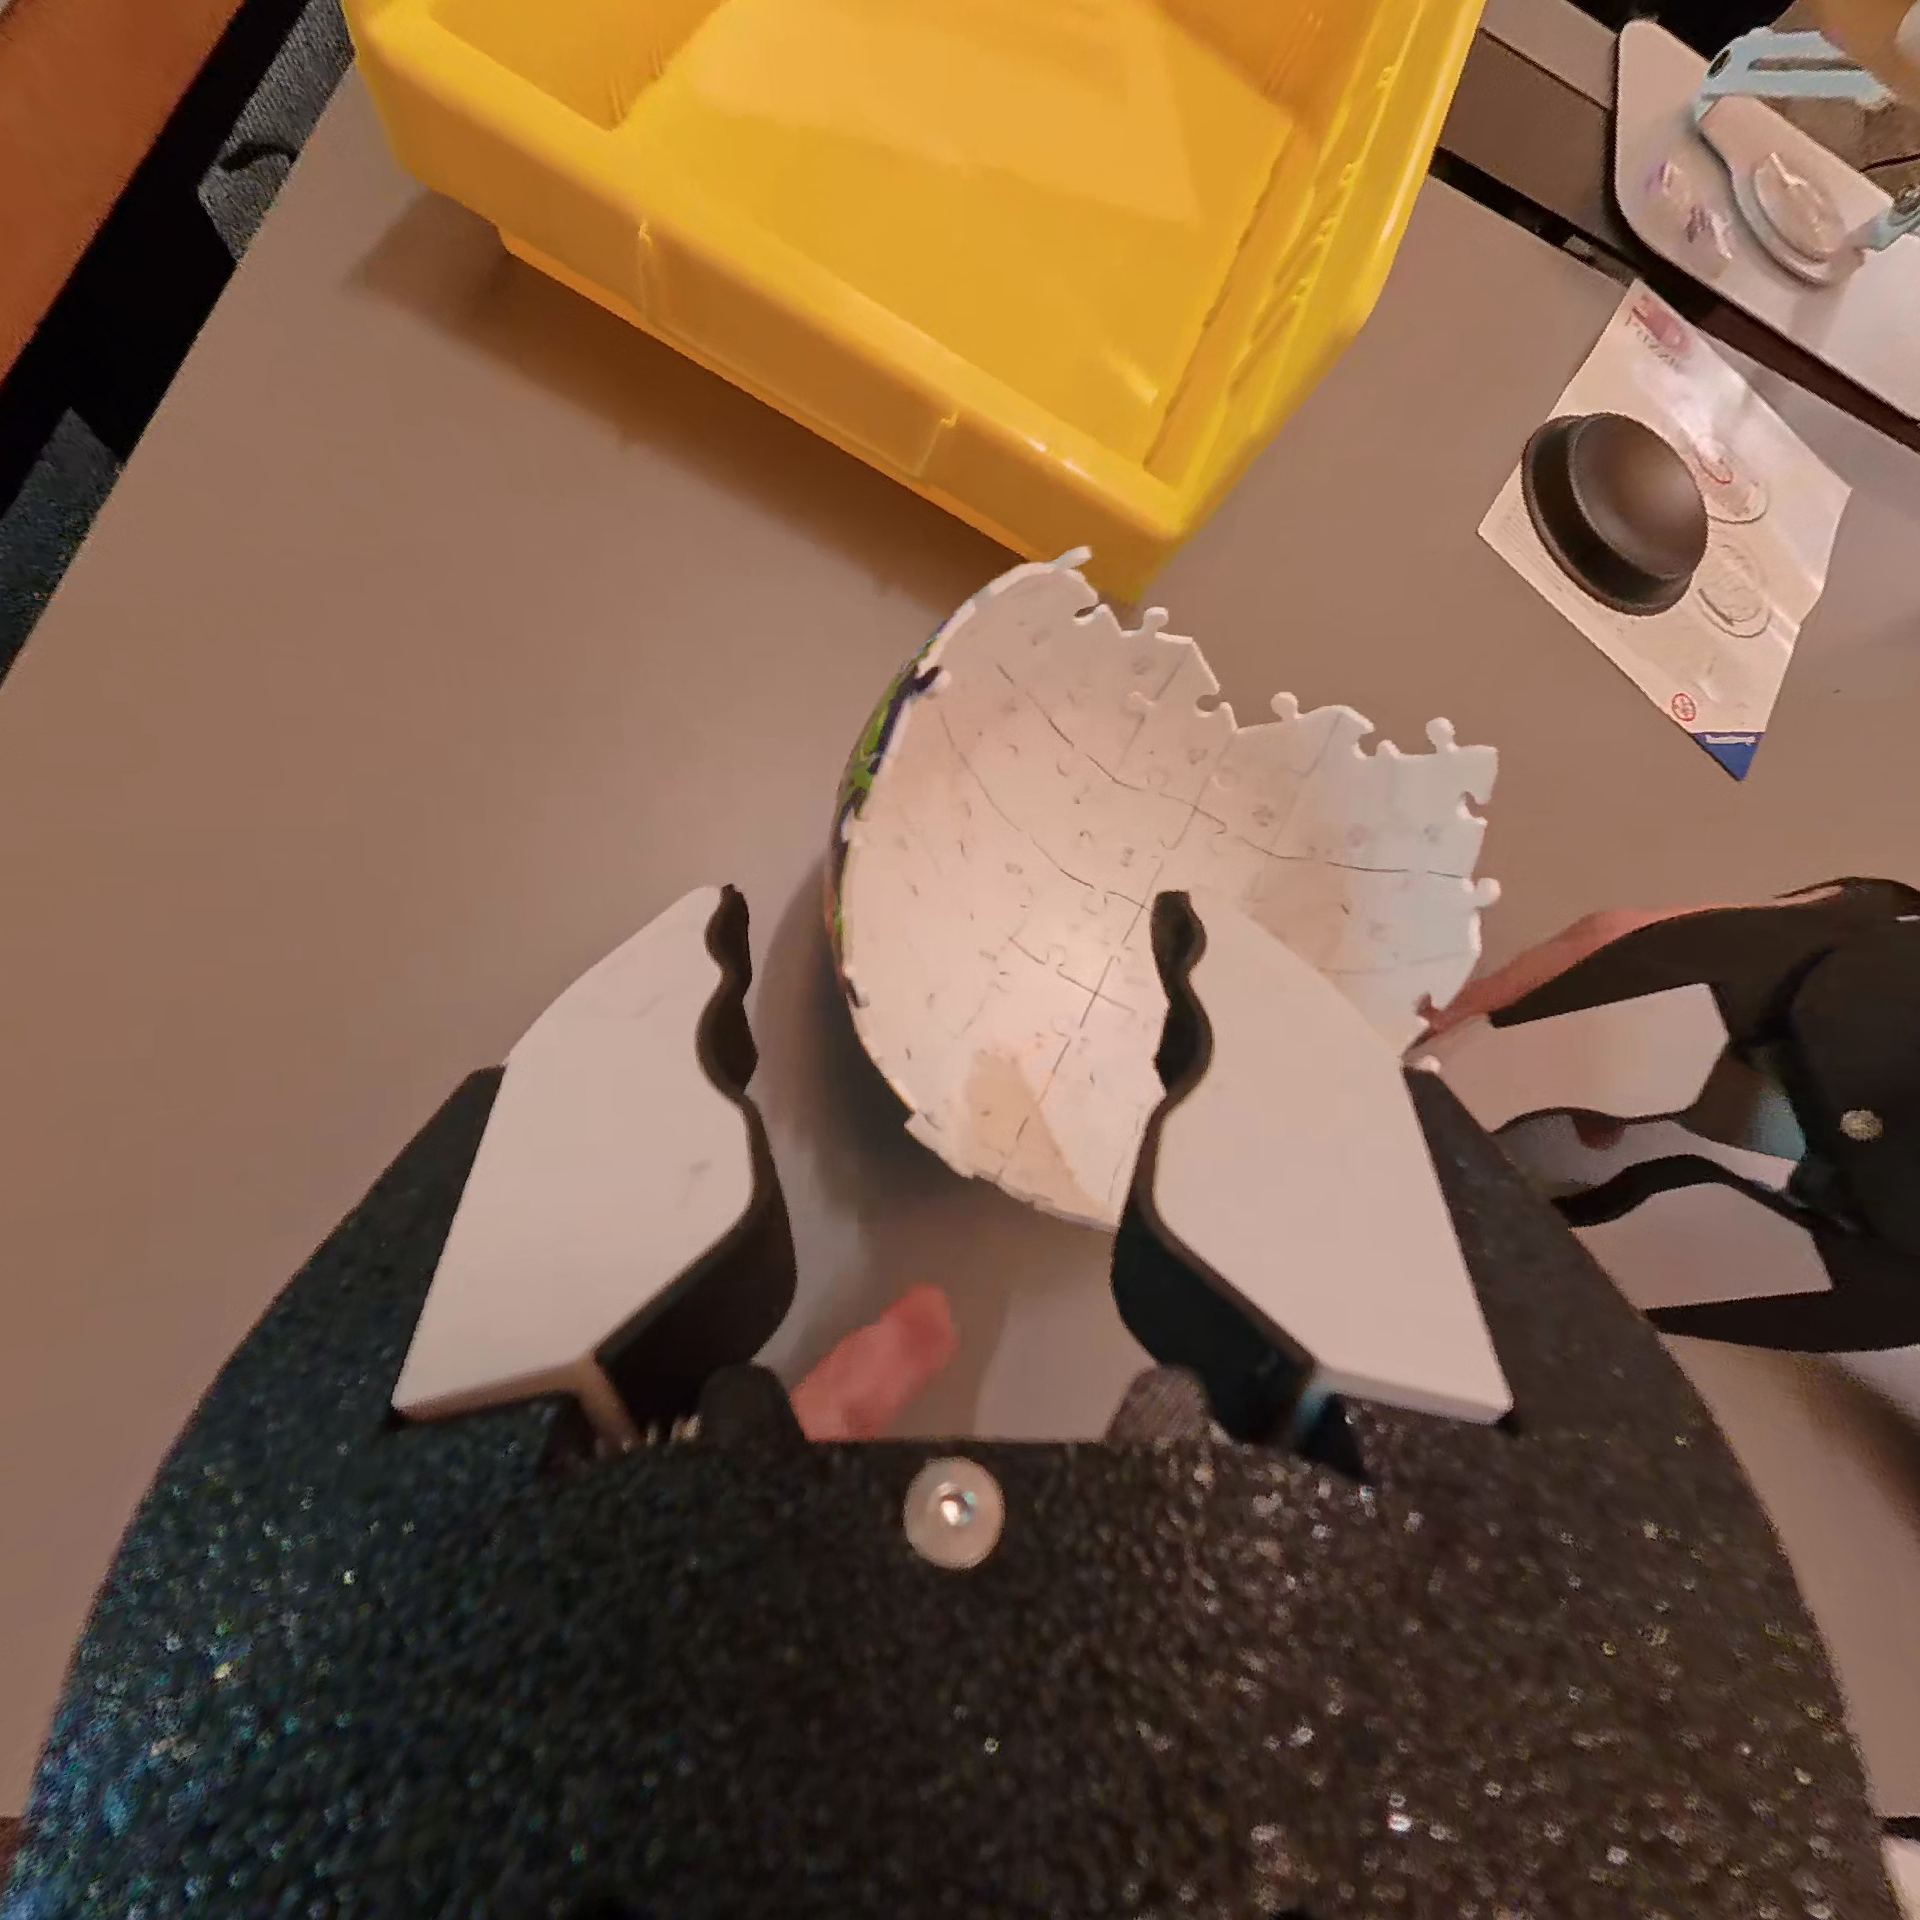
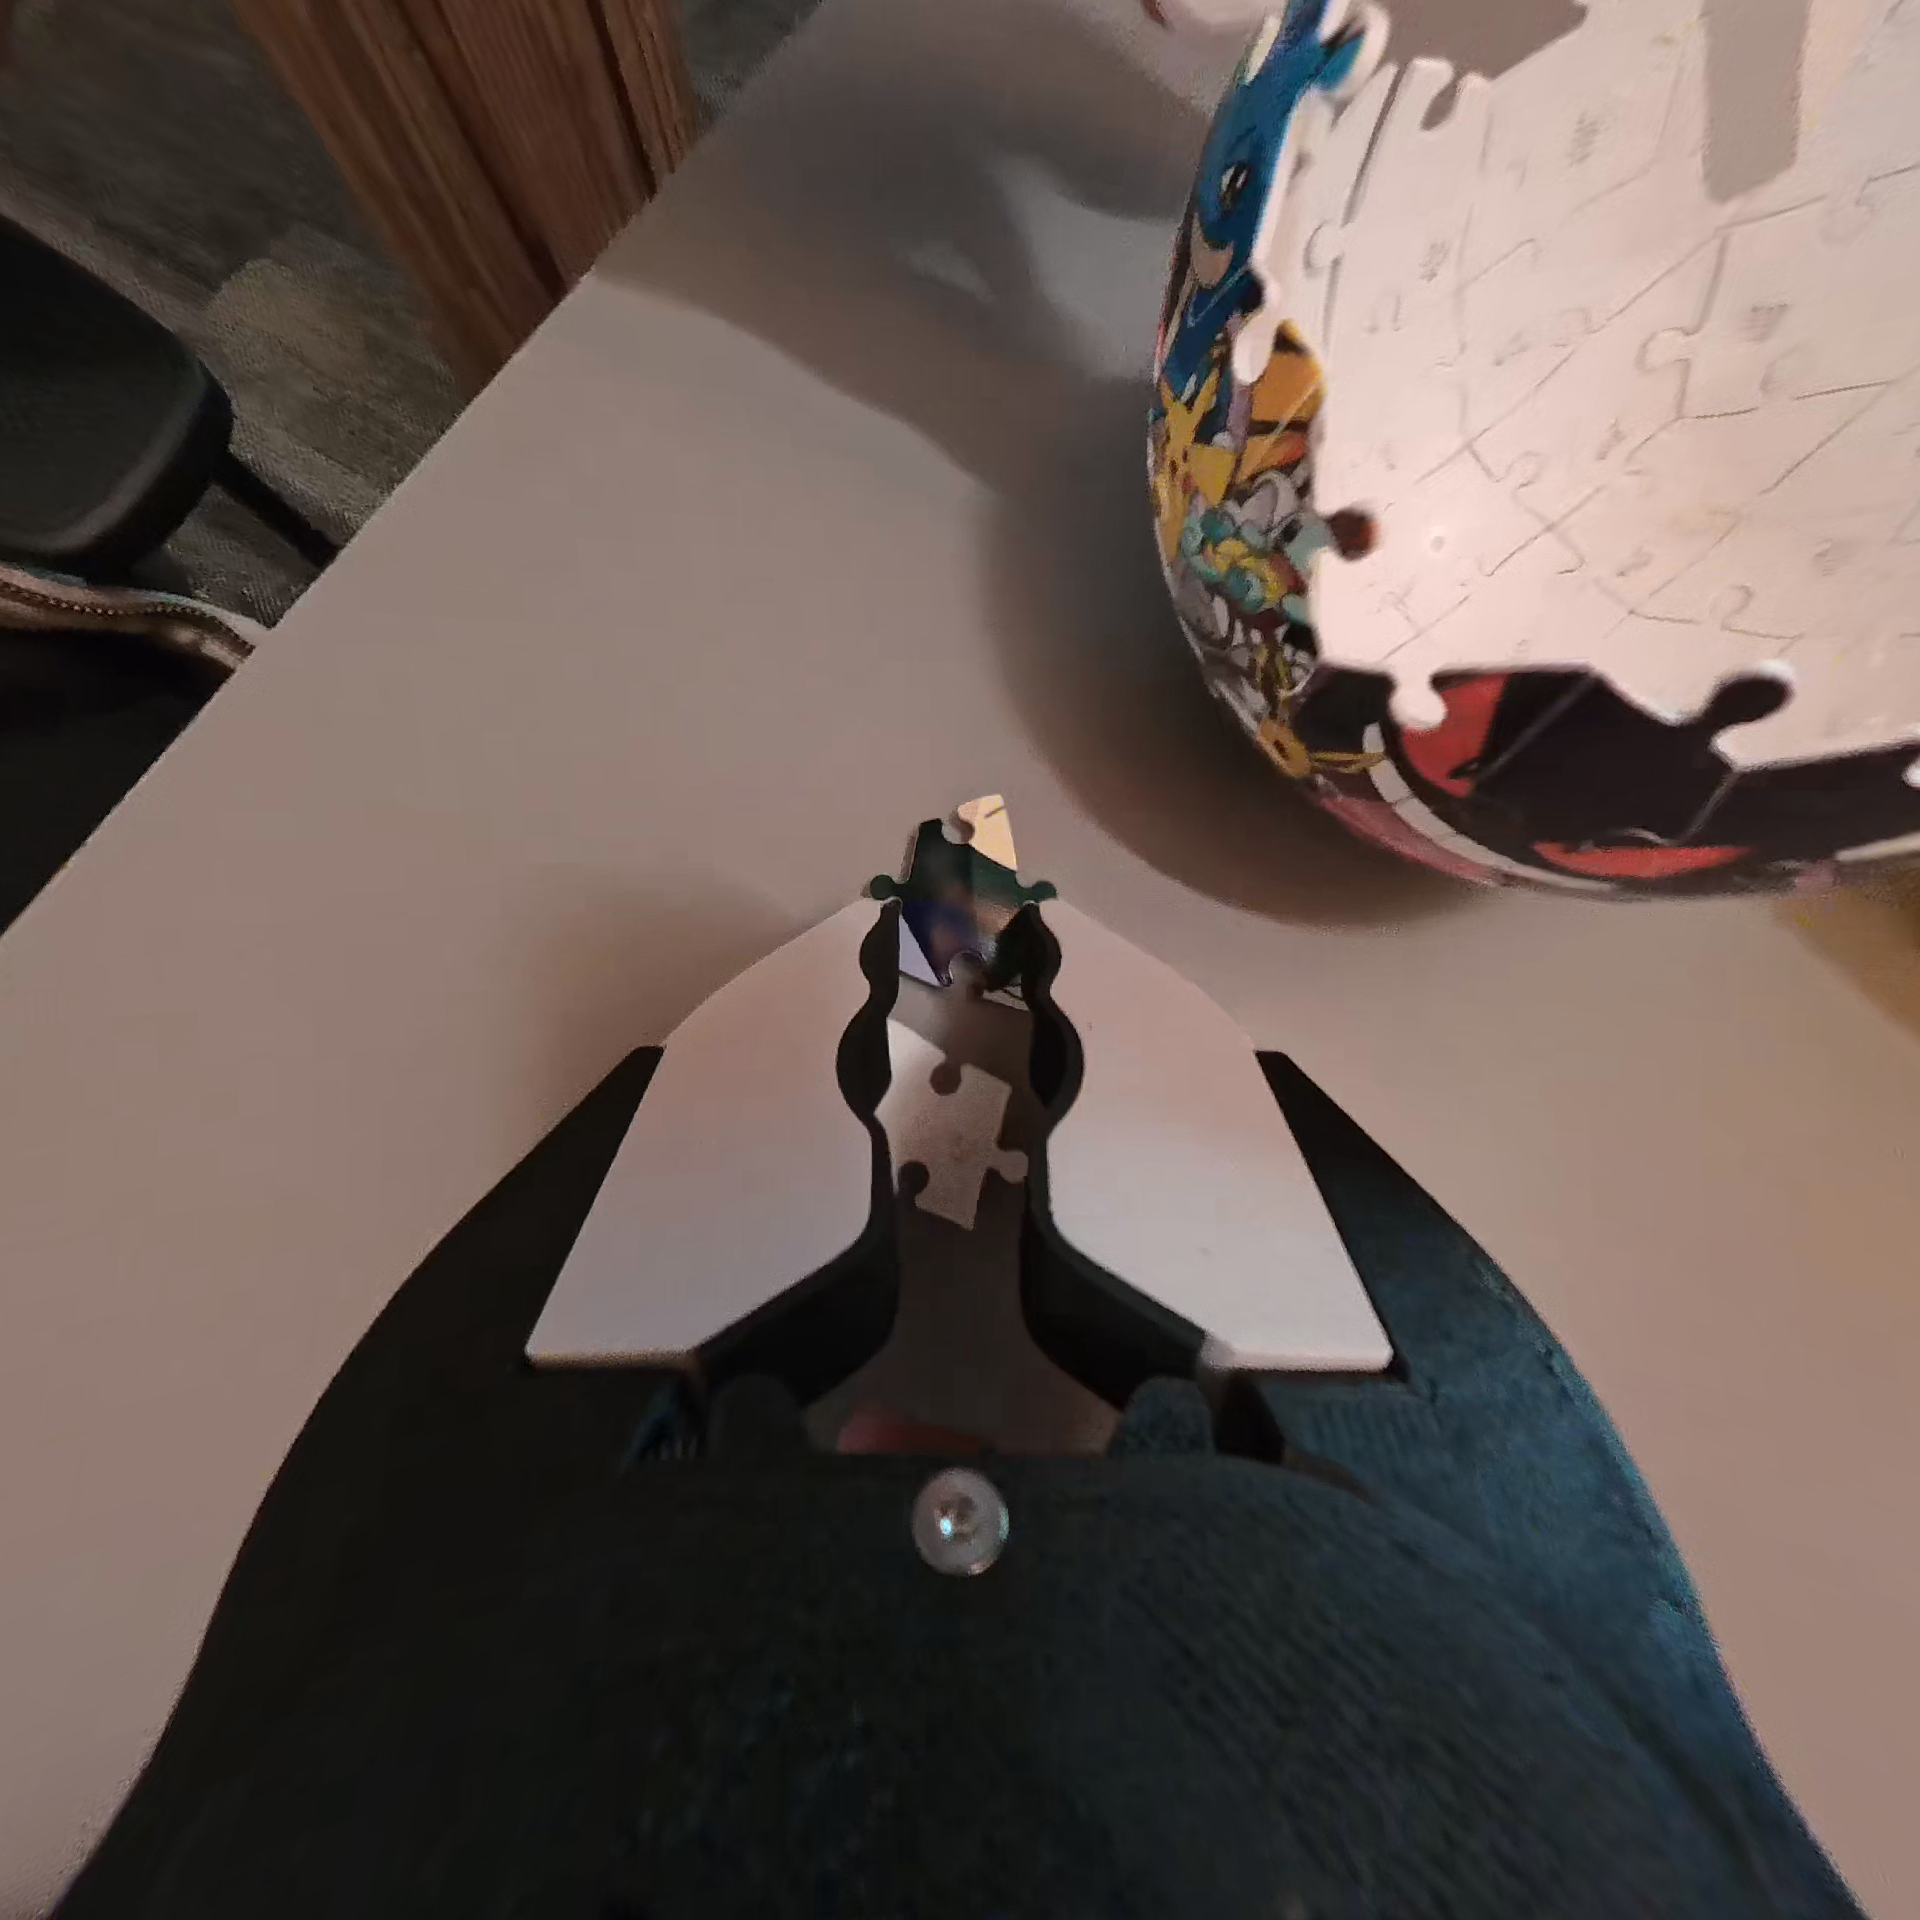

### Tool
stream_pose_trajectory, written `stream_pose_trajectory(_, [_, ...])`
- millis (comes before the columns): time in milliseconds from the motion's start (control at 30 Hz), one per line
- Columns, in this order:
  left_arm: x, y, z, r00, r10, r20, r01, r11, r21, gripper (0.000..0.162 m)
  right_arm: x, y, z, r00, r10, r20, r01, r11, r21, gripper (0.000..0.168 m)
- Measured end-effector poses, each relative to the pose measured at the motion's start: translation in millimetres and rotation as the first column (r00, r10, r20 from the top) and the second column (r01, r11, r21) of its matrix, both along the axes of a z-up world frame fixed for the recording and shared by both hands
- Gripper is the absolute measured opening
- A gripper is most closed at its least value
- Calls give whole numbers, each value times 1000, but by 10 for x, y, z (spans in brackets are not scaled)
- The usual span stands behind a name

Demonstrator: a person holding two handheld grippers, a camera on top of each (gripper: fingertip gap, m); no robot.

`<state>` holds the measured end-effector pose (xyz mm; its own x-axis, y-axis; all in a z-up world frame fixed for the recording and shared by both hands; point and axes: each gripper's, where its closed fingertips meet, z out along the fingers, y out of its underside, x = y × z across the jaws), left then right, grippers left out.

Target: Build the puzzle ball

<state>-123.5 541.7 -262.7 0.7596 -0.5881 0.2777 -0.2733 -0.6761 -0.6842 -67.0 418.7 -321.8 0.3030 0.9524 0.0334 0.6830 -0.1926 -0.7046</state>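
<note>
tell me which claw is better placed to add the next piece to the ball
Probably the right claw: it is already shut on a puzzle piece, with the half-built puzzle ball close ahead to its right. The left claw is open and empty beside the shell.

The half-built puzzle ball [image 1: 1049,894] sits on the table [image 1: 468,675] before the bin [image 1: 935,208].

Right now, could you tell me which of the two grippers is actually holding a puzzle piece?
The right gripper: its fingers are shut on a loose puzzle piece. The left gripper is open and empty, beside the half-built puzzle ball.
</note>
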Motion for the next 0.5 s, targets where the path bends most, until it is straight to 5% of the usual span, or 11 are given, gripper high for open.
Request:
stream_pose_trajectory(267, [12, 28, 159, 1000, -11, 22, 9, 997, 81, 78, 199, 63, 615, 926, -133, -354, 90, 987, -136, 22])
stream_pose_trajectory(500, [-69, 123, 428, 998, 33, -52, -17, 958, 287, 75, 412, 299, 1282, 520, -419, -745, 55, 886, -460, 22])
